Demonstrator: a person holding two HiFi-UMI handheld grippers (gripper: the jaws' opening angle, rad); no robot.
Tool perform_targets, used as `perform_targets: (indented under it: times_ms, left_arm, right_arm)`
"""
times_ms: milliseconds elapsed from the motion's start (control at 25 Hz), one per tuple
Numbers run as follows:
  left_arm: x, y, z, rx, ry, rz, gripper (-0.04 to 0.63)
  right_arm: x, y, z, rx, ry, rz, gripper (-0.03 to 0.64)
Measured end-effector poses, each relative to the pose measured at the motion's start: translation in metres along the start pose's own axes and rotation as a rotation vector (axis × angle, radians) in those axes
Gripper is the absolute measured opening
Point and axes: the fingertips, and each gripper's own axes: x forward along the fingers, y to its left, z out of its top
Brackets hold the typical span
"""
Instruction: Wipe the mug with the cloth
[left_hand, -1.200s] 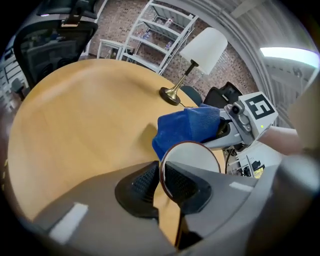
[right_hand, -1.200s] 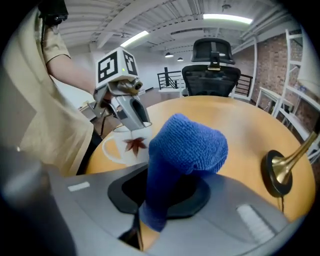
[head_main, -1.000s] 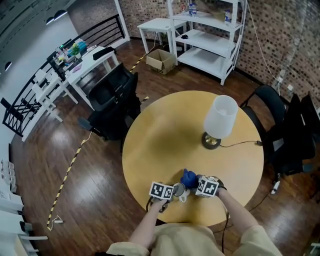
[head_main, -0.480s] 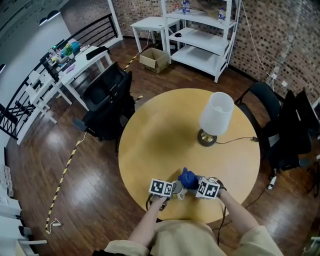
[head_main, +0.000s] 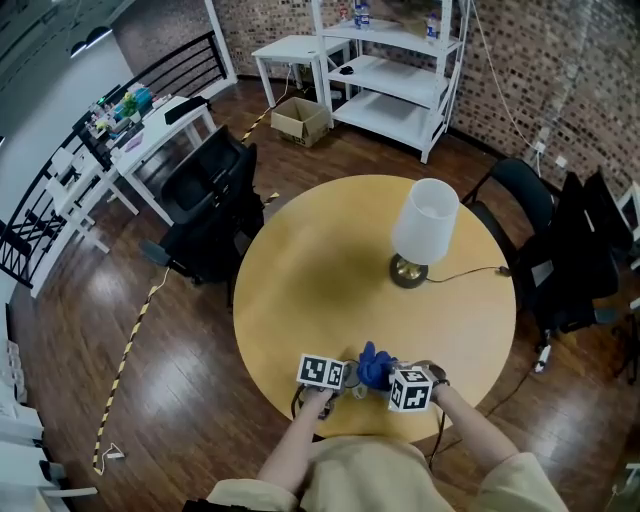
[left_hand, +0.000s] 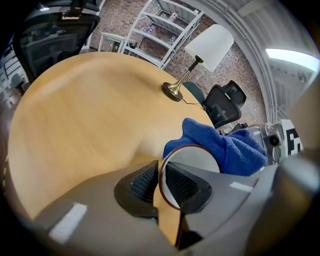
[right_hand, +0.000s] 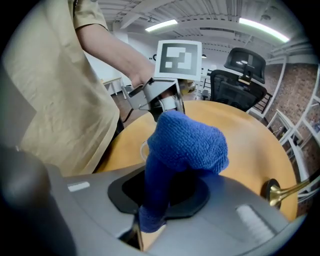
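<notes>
A white mug (left_hand: 194, 159) with a brown rim stands near the table's front edge, its wall pinched between the shut jaws of my left gripper (left_hand: 159, 182). In the head view the mug (head_main: 353, 383) is mostly hidden between the two marker cubes. A blue cloth (right_hand: 186, 144) is bunched in my right gripper (right_hand: 161, 201), whose jaws are shut on its lower fold. The cloth (left_hand: 226, 148) presses against the mug's far side and over its rim. In the head view the cloth (head_main: 374, 366) sits between the left gripper (head_main: 338, 381) and the right gripper (head_main: 392, 381).
A table lamp (head_main: 422, 231) with a white shade stands on the round wooden table (head_main: 310, 270), its cord trailing right. Black office chairs (head_main: 205, 205) ring the table. White shelves (head_main: 395, 60) and a cardboard box (head_main: 296, 120) stand farther back.
The right gripper has rolled and drawn back toward the table's front edge, dragging the cloth across the mug. The left gripper has held the mug still.
</notes>
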Motion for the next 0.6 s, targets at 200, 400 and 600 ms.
perform_targets:
  times_ms: [200,400,600]
  left_arm:
    - [0.001,0.002,0.001,-0.049,-0.008,0.009,0.028]
    - [0.002,-0.001,0.001,-0.009,0.005,0.002,0.04]
    - [0.002,-0.002,0.001,0.075,0.007,0.006,0.028]
  right_arm:
    - [0.014,0.028,0.007,-0.049,0.014,0.07,0.072]
    - [0.021,0.039,0.006,-0.061,0.001,0.083,0.074]
    - [-0.007,0.003,-0.038,0.291,-0.099,0.016,0.074]
